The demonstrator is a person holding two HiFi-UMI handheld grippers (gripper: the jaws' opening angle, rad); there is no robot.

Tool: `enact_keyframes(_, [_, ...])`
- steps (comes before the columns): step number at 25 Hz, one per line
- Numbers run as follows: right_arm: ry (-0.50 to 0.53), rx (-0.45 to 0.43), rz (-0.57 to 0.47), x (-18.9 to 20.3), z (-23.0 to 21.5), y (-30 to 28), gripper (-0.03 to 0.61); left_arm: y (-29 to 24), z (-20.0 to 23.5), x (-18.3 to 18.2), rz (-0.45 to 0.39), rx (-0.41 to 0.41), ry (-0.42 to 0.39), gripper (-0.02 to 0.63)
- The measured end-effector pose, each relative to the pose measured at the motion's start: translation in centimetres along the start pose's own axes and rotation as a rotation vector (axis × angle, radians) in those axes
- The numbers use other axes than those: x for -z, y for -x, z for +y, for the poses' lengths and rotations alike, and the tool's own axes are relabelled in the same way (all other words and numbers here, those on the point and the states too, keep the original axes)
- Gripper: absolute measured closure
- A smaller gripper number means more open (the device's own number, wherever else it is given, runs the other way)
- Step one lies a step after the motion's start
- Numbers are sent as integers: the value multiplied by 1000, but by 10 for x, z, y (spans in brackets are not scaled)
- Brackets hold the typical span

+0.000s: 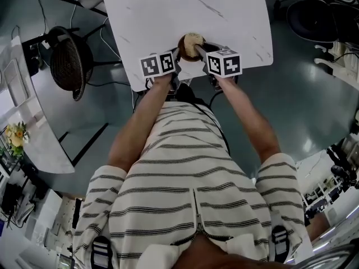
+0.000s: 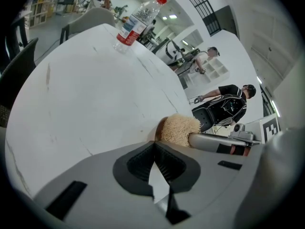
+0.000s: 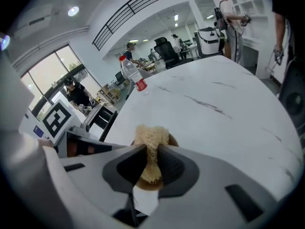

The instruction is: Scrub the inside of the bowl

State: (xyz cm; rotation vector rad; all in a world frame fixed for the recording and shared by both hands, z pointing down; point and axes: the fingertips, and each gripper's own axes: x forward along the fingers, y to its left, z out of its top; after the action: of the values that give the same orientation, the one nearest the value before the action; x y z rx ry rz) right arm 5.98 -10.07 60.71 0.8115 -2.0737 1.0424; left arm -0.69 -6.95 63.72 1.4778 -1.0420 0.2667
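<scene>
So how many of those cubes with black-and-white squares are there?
2: one cube left of the brown bowl holding the beige fibre scrubber, the other cube right of it. None seem hidden.

**Open office, daylight and lamps**

White marble-veined desk on glossy grey-green floor. Black mesh-backed chair near desk's left edge. Tall bright windows one side. Black-railed upper gallery overhead. Round ceiling lamp lit. White open shelving far off.

White table: bowl, bottle.
</scene>
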Motion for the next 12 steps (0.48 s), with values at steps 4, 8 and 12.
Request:
enact_keyframes(4, [6,-13,-1,-2,5,-5,502,1,1,0,2,1,-3,607])
enact_keyframes(8, [50,-39,20,1,12,-9,503,-1,0,-1,3,2,-5,607])
enact_keyframes(12, [114,-71,59,7,19,-9,503,-1,1,-1,0,-5,-8,607])
